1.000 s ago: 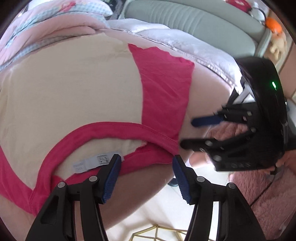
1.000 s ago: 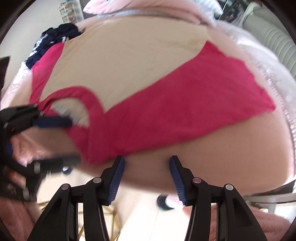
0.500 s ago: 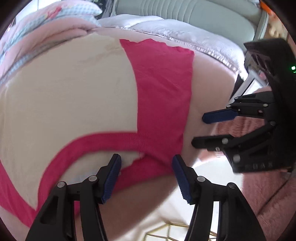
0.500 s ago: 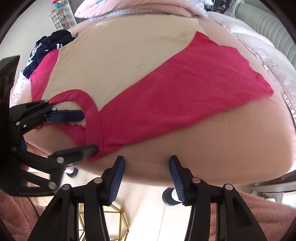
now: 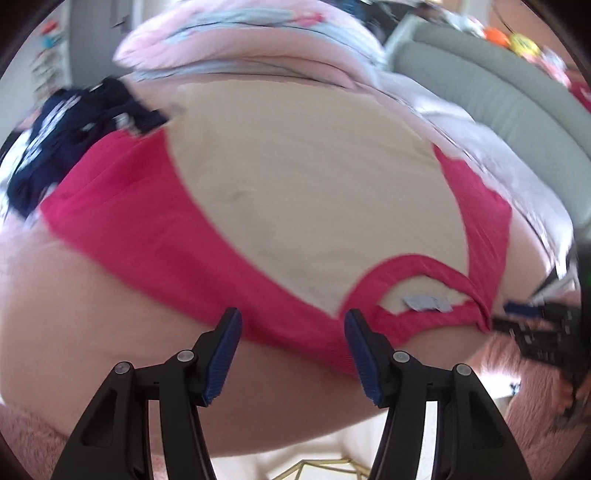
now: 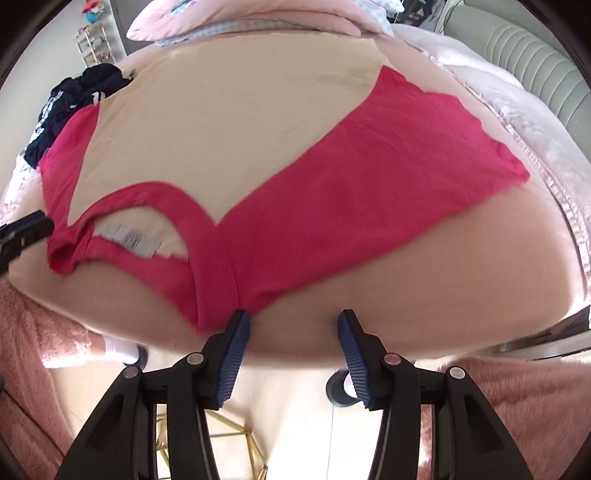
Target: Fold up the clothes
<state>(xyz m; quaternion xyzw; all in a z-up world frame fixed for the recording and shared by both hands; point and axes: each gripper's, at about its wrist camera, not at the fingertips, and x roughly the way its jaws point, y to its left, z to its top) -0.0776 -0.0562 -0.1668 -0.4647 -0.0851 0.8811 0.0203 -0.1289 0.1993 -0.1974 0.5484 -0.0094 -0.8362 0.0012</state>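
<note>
**Both tongs wide at the shirt's collar end**

Now, the shirt [image 5: 303, 206] lies spread flat on the bed [image 5: 92, 295], cream body with pink sleeves and a pink collar [image 5: 410, 280] at the near edge. The left gripper [image 5: 291, 328] hangs there with its jaws wide, nothing between them; the pink shoulder hem shows in the gap, and I cannot tell if a pad touches it. From the right wrist, the right gripper [image 6: 293, 330] is just as wide, and its left pad [image 6: 236, 336] sits right at the corner of the sleeve [image 6: 369, 173] hem, touching or nearly so.

The left view is smeared by blur, yet it alone shows the other tool's fingers off at the right edge, beside the collar. The right view is sharper: the white label [image 6: 133, 240] inside the collar shows clearly, though its print is too small to read, and the left tool's blue tip pokes in at the far left. Both views catch the navy clothes [image 6: 70, 107] heaped beyond the shirt's far sleeve, the pillow [image 6: 240, 18] behind, the grey sofa [image 5: 498, 96] to the right.
</note>
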